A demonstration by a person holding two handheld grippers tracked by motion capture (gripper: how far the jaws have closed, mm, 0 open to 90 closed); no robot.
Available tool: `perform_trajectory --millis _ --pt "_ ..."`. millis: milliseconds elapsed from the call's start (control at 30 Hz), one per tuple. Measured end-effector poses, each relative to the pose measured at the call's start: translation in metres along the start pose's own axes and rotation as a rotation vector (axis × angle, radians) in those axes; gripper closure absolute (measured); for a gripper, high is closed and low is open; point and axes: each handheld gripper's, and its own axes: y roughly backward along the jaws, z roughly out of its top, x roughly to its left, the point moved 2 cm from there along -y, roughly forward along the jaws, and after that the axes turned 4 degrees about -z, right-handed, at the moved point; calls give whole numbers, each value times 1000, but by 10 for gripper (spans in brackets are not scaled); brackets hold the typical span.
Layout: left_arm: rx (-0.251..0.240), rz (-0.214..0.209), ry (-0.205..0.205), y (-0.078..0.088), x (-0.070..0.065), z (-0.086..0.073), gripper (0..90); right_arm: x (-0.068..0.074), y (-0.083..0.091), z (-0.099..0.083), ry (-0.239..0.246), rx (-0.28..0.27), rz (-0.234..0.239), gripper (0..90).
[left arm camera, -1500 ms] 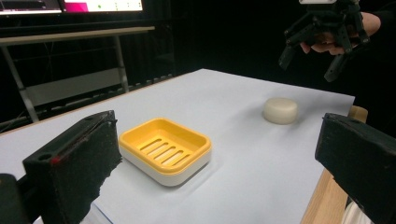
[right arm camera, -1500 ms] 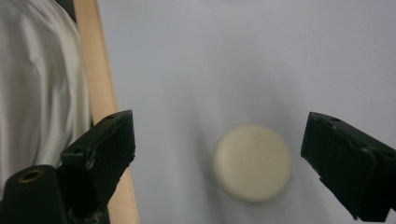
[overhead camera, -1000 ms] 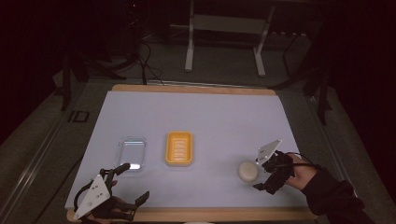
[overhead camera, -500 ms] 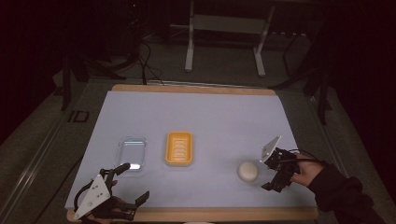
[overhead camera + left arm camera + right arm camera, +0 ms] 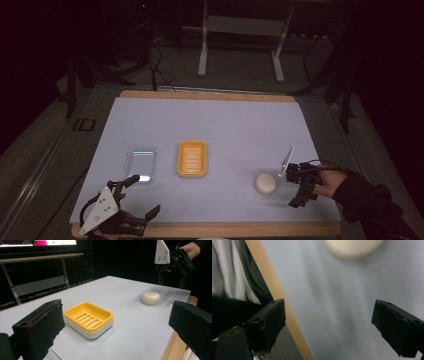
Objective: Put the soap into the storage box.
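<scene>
Two hand-held grippers are working over a pale blue mat on a wood-edged table (image 5: 210,229). Left to right: the left gripper (image 5: 142,200) is waiting at the table's near left corner, jaws wide apart and empty, aimed toward the dishes. A clear, glossy rectangular lid (image 5: 140,162) is lying beside a yellow slotted soap dish (image 5: 191,159), a rounded rectangle of smooth plastic, near the table's middle. The cream soap bar (image 5: 265,184), a matte rounded puck, is resting toward the near right edge, free of both grippers. The right gripper (image 5: 298,186) is hovering just beside it, jaws apart, having just been closing slightly on nothing, probably lining up a grasp.
</scene>
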Motion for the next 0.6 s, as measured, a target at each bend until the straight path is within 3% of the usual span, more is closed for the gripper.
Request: perform_trajectory --millis 267,467,600 --pt "4 -2 -4 0 0 0 1 -3 -11 -6 -23 160 21 125" --pt "7 0 -3 0 0 0 1 -8 -16 -8 -54 198 66 122" --pt "8 -2 -3 0 0 0 1 -8 -17 -7 -32 181 26 128"
